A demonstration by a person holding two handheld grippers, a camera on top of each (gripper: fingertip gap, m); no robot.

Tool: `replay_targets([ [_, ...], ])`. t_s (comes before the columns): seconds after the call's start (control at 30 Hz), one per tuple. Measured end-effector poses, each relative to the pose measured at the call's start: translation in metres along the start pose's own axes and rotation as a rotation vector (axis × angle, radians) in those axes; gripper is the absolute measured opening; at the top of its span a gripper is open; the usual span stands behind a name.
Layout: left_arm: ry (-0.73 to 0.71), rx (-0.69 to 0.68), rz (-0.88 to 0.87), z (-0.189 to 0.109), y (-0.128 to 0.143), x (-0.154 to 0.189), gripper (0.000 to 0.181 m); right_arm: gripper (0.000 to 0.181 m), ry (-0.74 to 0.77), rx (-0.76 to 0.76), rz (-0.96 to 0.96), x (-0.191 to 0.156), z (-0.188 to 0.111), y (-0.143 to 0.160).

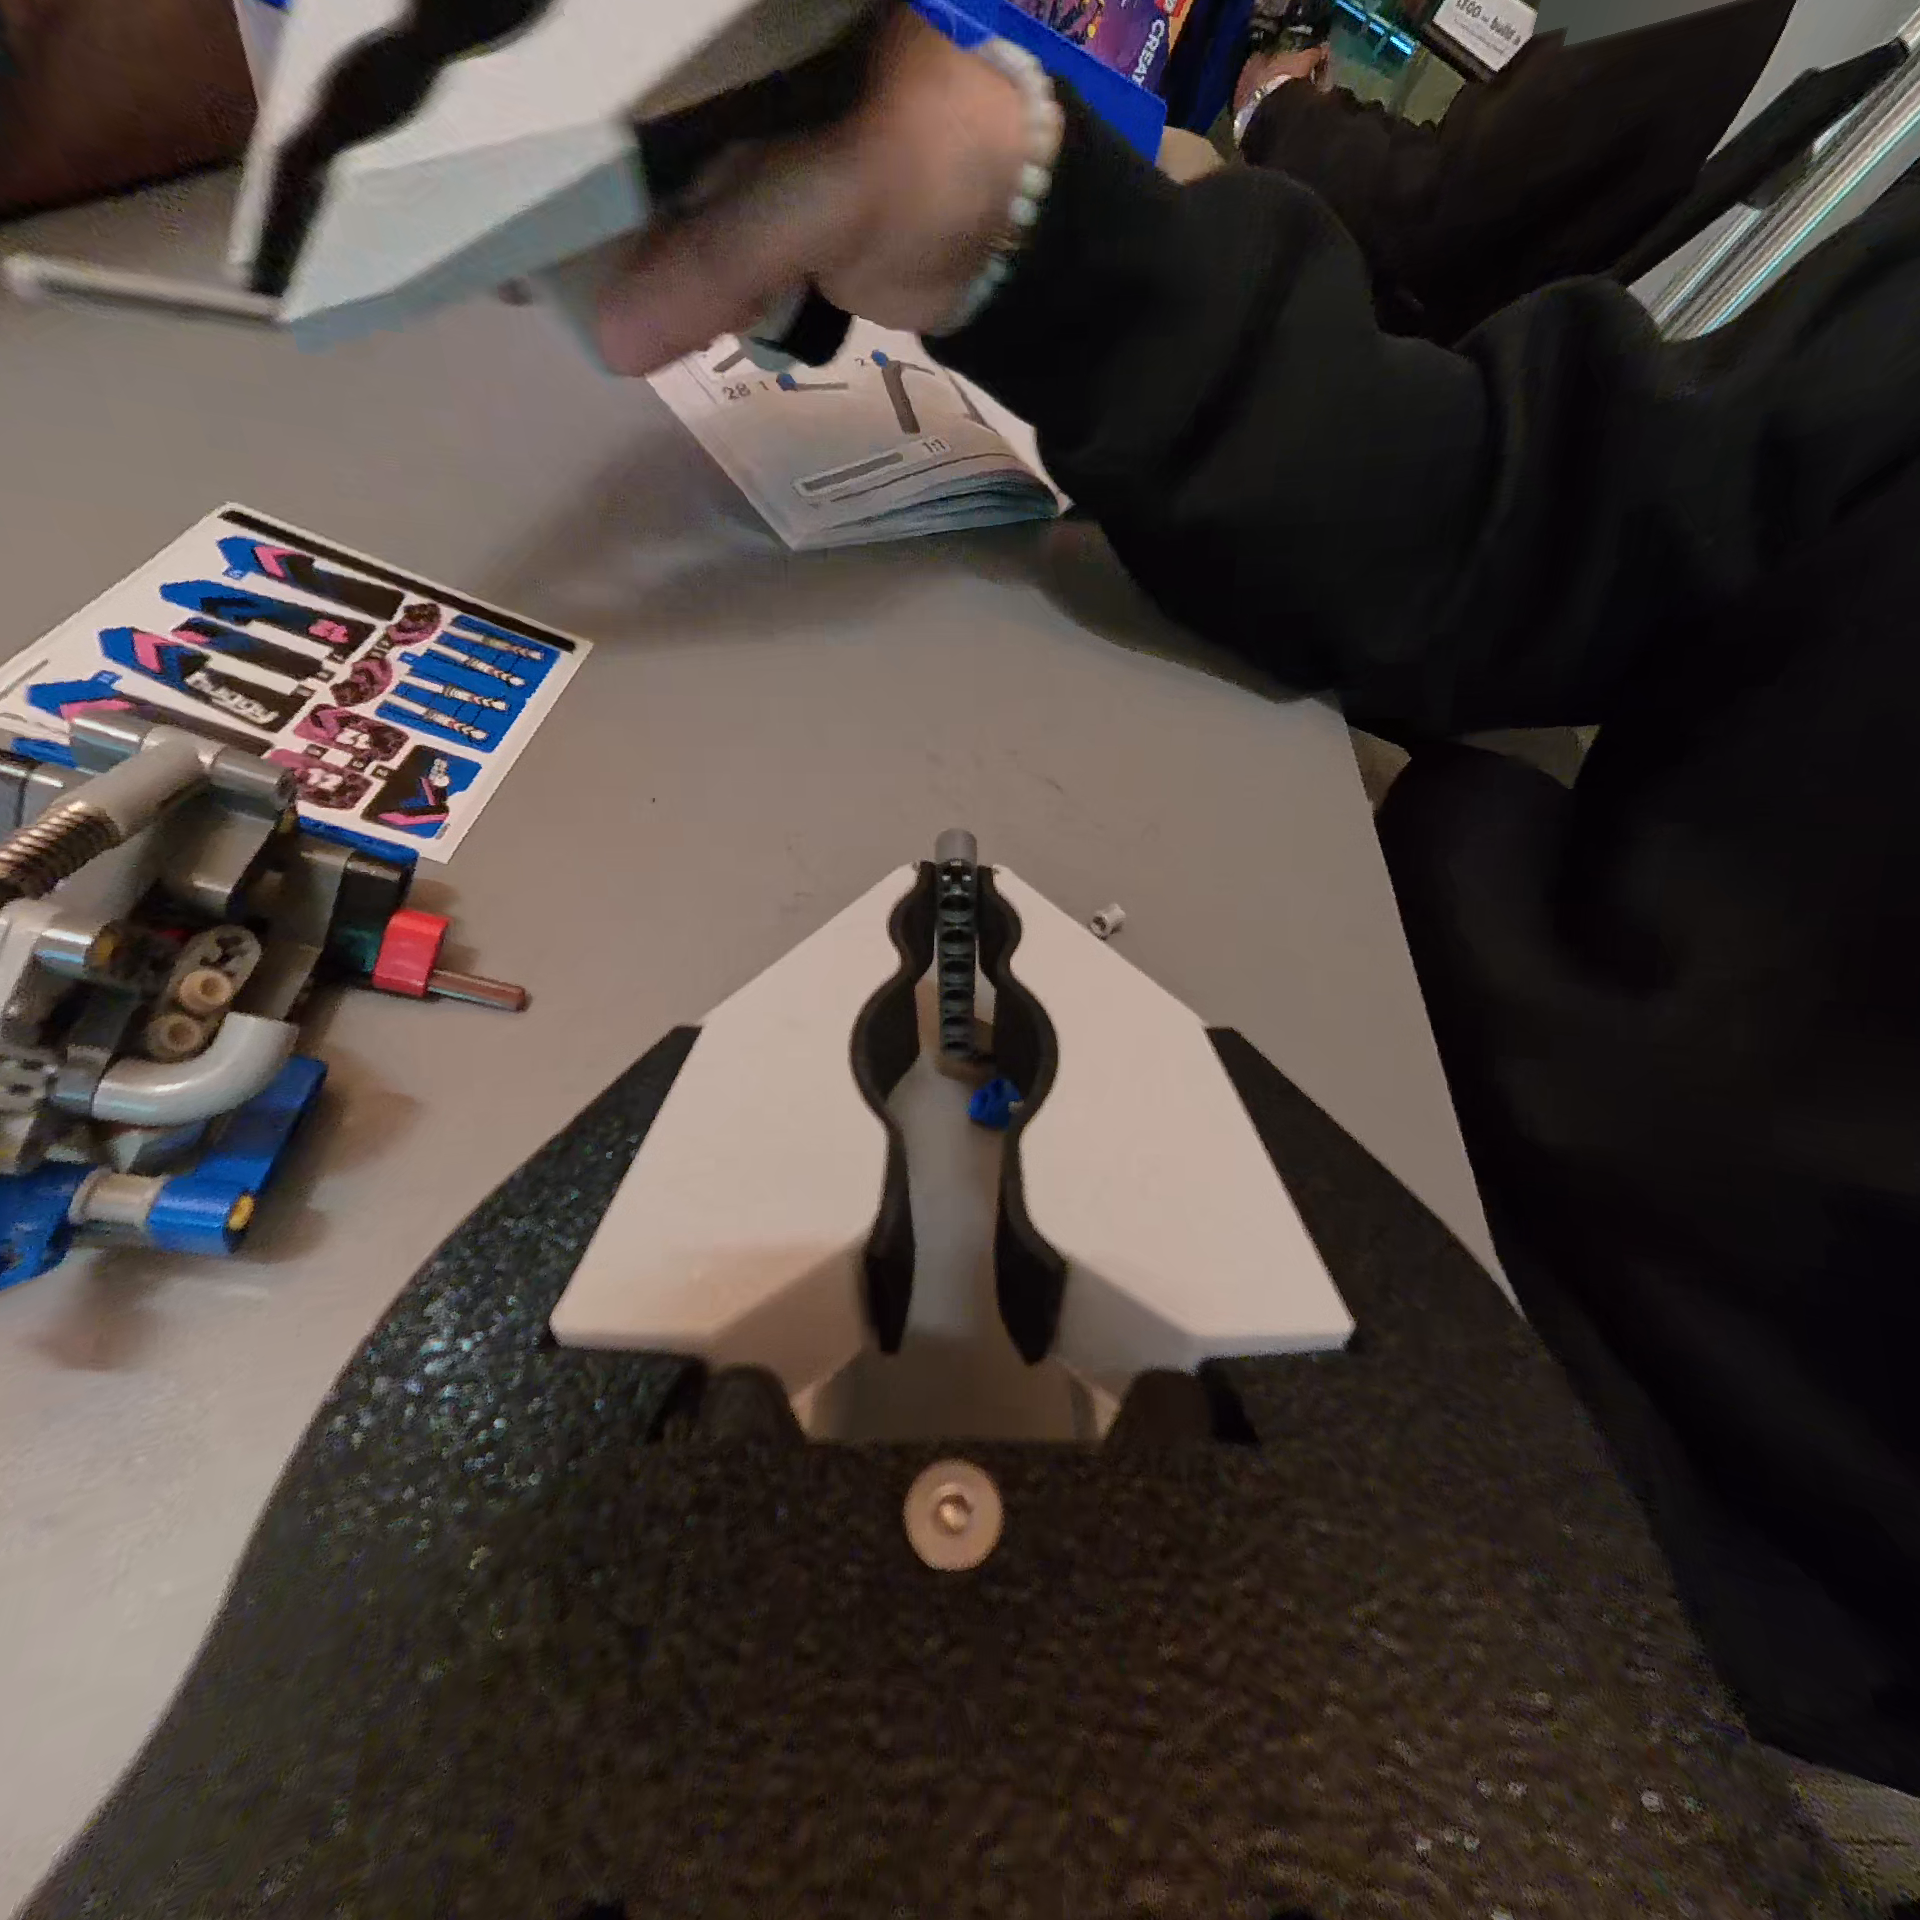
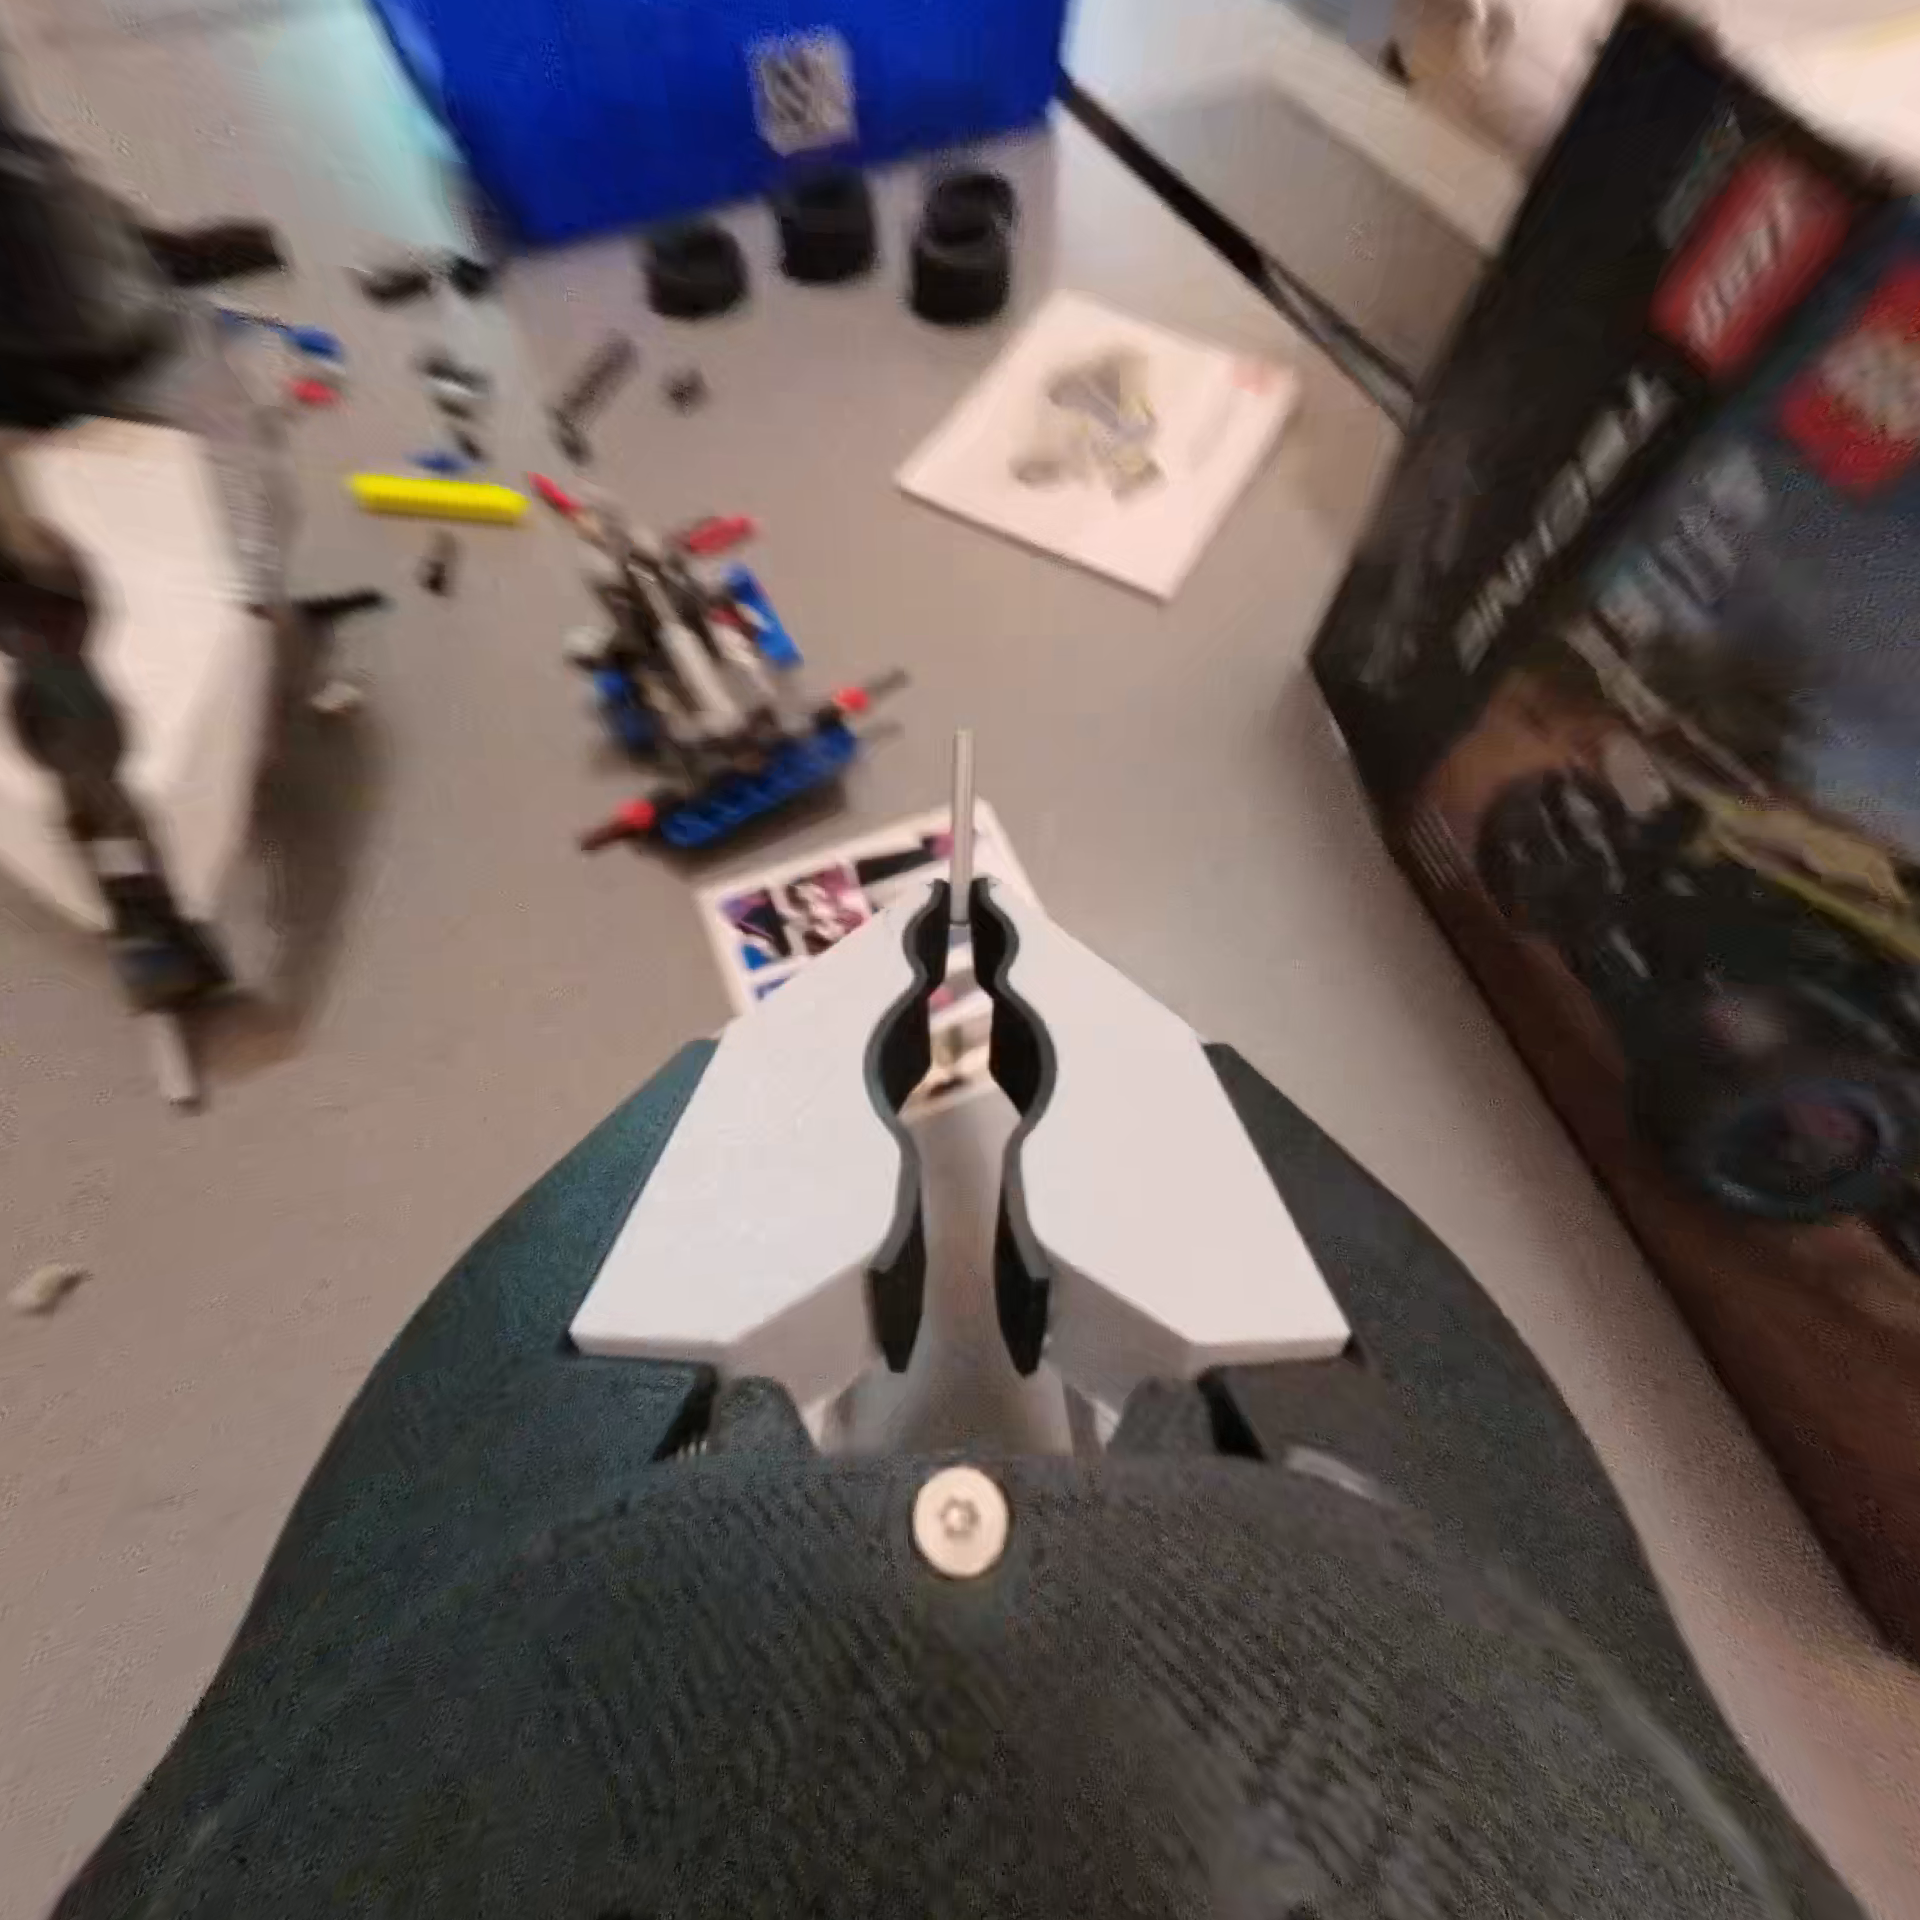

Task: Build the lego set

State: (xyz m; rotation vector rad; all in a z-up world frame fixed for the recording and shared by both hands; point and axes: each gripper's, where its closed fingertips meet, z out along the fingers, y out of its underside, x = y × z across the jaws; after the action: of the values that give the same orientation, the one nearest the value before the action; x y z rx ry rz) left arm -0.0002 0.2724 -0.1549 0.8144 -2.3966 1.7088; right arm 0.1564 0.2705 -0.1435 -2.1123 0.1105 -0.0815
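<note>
My left gripper [image 1: 957,875] is shut on a black beam with holes [image 1: 954,966]; a grey bush [image 1: 953,845] sticks out past its tip and a blue pin [image 1: 994,1101] sits at its near end. My right gripper [image 2: 960,896] is shut on a thin grey axle [image 2: 962,821] that points forward past the fingertips. The part-built blue and grey model shows at the left of the left wrist view [image 1: 156,997] and ahead in the right wrist view [image 2: 707,707]. The right gripper also shows blurred at the top of the left wrist view [image 1: 436,156], and the left gripper at the left of the right wrist view [image 2: 125,727].
A sticker sheet [image 1: 312,675] and an open instruction booklet [image 1: 883,447] lie on the grey table [image 1: 779,727]. A small grey bush [image 1: 1110,918] lies near my left fingertips. Loose parts, a yellow beam [image 2: 436,497], black tyres [image 2: 831,223], a blue bin [image 2: 727,104] and the set's box [image 2: 1662,779] surround the model. The left gripper's tips are roughly 15 cm from the right gripper's. The left tips stand about 9 cm off the small grey bush [image 1: 1110,918].
</note>
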Motion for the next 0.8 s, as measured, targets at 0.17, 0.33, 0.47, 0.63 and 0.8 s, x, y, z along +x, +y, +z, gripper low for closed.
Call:
replay_targets([
  [0.17,-0.016,-0.006,0.031,0.002,0.000,0.000,0.004,0.002,-0.198,0.195,-0.341,-0.105,-0.024,-0.009],
  [0.33,-0.044,-0.020,0.124,0.006,-0.001,0.002,0.005,0.003,-0.275,0.099,-0.556,-0.140,-0.031,0.023],
  [0.47,-0.059,-0.016,0.158,0.006,-0.002,0.001,0.004,0.003,-0.278,0.135,-0.558,-0.140,-0.032,0.021],
  [0.63,-0.055,-0.015,0.194,0.007,-0.003,0.003,0.004,0.003,-0.230,0.167,-0.606,-0.142,-0.030,0.015],
  [0.8,-0.070,-0.010,0.190,0.006,-0.003,0.002,0.005,0.002,-0.192,0.140,-0.618,-0.135,-0.030,0.017],
])
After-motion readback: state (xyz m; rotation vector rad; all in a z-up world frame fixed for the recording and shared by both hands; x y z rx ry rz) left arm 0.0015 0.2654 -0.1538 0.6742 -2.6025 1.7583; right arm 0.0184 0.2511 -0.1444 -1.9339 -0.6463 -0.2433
